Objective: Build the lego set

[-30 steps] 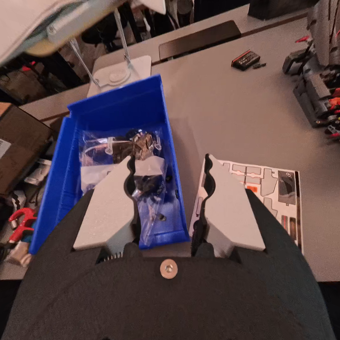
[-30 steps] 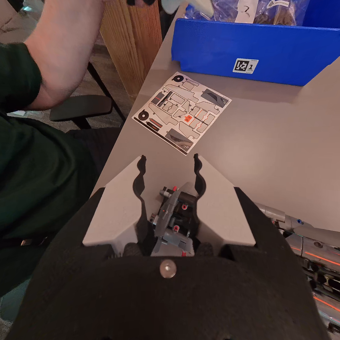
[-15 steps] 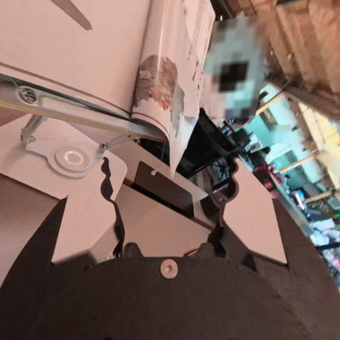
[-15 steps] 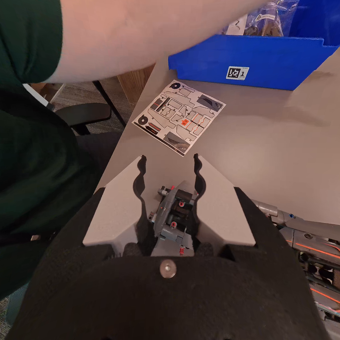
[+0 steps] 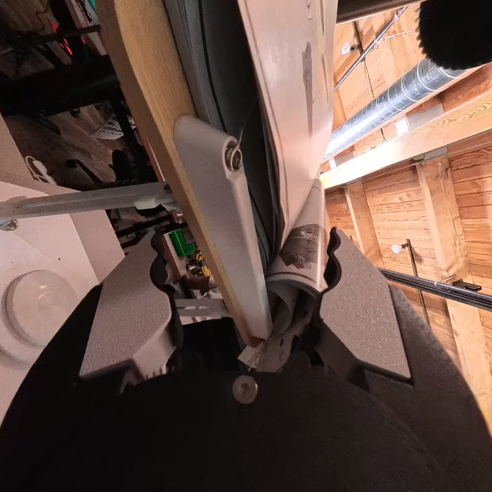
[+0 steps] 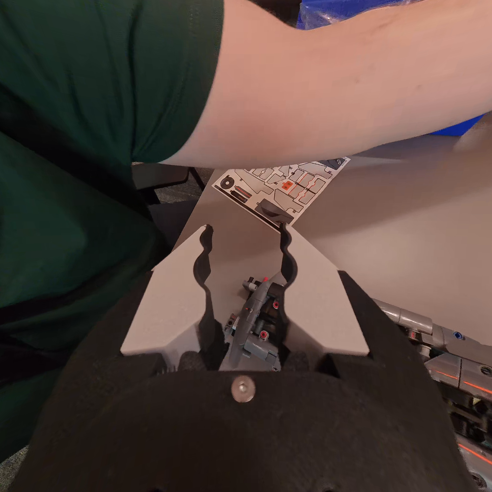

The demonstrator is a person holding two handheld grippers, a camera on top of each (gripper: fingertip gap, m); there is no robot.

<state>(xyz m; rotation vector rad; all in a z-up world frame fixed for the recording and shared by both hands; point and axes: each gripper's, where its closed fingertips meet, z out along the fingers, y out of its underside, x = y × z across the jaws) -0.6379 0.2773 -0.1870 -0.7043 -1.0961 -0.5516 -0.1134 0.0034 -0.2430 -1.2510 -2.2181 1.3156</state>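
Grey lego piece (image 6: 251,323) with red pins, sitting low between right gripper (image 6: 245,229) fingers, which are standing wide, untouching; long axis running forward toward sticker sheet (image 6: 279,190). Left gripper (image 5: 243,241) gaping around book stand (image 5: 213,213).

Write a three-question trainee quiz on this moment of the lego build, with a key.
1. True or false: the right gripper is clamped on the sticker sheet.
2. Multiple choice: what sits between the left gripper's fingers? A) a blue bin B) the wooden book stand and the instruction booklet C) a tyre
3. Fill in: the small grey lego assembly lies on the table between the right gripper's ____.

Key: 1 false; 2 B; 3 fingers.
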